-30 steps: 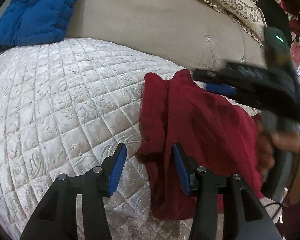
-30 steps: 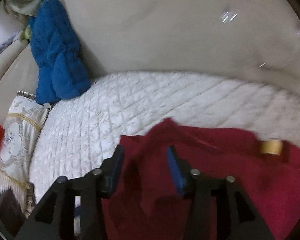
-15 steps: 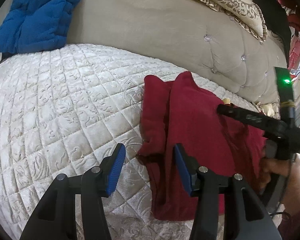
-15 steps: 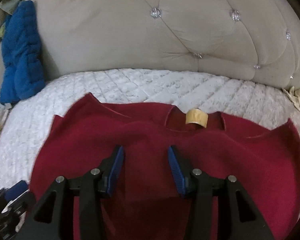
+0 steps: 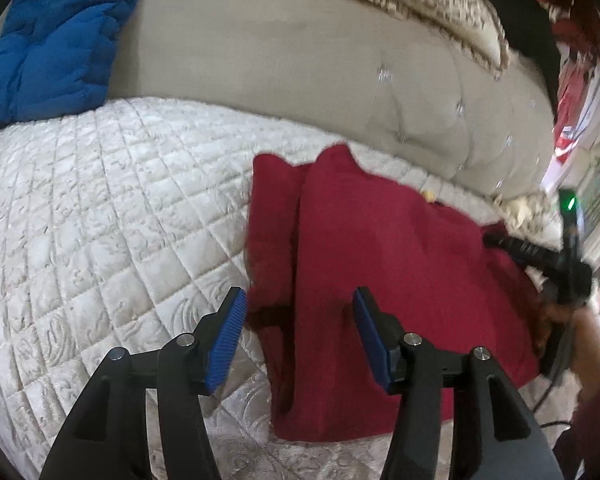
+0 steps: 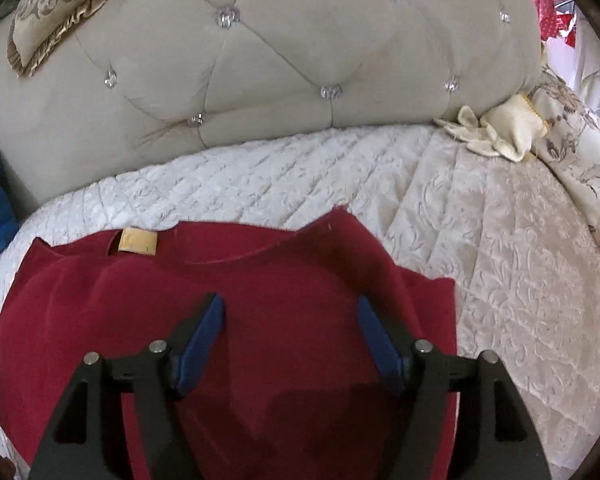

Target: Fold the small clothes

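Opening over the red top (image 6: 260, 320) spread on the bed (image 5: 100, 220), both tongs, left (image 5: 298, 320) and right (image 6: 290, 332), hold nothing; each should pinch one side edge squarely before folding inward.

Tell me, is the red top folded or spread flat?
Partly folded: the red top has its left side flap turned over.

Deep red garment (image 6: 284, 312) with tan label (image 6: 138, 241) lying beneath the blue-padded tongs; cream quilted diamond-patterned cover (image 5: 100, 216) beyond; blue blanket (image 5: 56, 36) showing farther off.
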Motion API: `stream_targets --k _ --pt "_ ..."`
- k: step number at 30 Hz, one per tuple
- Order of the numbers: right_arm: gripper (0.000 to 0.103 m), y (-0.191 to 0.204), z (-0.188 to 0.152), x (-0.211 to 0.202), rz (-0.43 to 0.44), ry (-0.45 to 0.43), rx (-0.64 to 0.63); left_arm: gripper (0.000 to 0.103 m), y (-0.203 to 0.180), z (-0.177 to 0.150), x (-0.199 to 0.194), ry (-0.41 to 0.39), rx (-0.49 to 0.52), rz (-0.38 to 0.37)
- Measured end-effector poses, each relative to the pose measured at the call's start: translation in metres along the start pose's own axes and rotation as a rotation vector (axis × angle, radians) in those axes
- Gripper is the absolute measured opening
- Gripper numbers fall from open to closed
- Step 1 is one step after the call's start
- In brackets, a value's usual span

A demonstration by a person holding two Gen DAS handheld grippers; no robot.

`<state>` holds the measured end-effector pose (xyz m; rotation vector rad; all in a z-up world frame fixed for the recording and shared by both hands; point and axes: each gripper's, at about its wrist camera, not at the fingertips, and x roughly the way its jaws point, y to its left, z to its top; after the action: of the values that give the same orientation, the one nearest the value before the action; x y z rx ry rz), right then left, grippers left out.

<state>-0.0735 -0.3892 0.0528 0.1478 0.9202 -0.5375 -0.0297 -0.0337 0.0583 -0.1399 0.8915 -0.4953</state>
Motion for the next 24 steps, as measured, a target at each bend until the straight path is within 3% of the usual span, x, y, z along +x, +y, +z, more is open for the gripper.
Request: stream_targets --k 2,6,9,13,15,19,21,24 --pt "0.072 0.015 0.002 -0.014 0.007 -0.017 -0.043 0.034 -0.002 -0.002 0.004 0.014 0.005 0.009" --pt "0.072 0.046 0.002 -0.038 0.123 -0.065 -0.086 0.034 -0.004 -0.002 0.003 0.011 0.014 0.015" --pt "0.071 0.076 0.002 -0.034 0.224 -0.023 -0.134 0.034 -0.004 -0.001 0.003 0.013 0.011 0.013" --pt "0.061 0.110 -0.002 -0.002 0.229 0.043 -0.185 0.034 -0.002 0.000 0.002 0.011 0.005 0.010" --pt "0.063 0.119 -0.007 0.019 0.196 0.105 -0.204 0.034 0.000 0.000 0.002 0.012 -0.001 0.008" --pt "0.069 0.131 0.000 0.008 0.159 0.119 -0.208 0.034 0.003 0.001 -0.002 0.004 -0.020 -0.005" --pt "0.070 0.138 0.002 -0.007 0.217 0.094 -0.187 0.034 0.004 0.002 -0.004 -0.003 -0.027 -0.008" --pt "0.078 0.159 0.009 -0.020 0.304 0.083 -0.205 0.034 0.004 0.000 -0.004 0.001 -0.027 -0.009"
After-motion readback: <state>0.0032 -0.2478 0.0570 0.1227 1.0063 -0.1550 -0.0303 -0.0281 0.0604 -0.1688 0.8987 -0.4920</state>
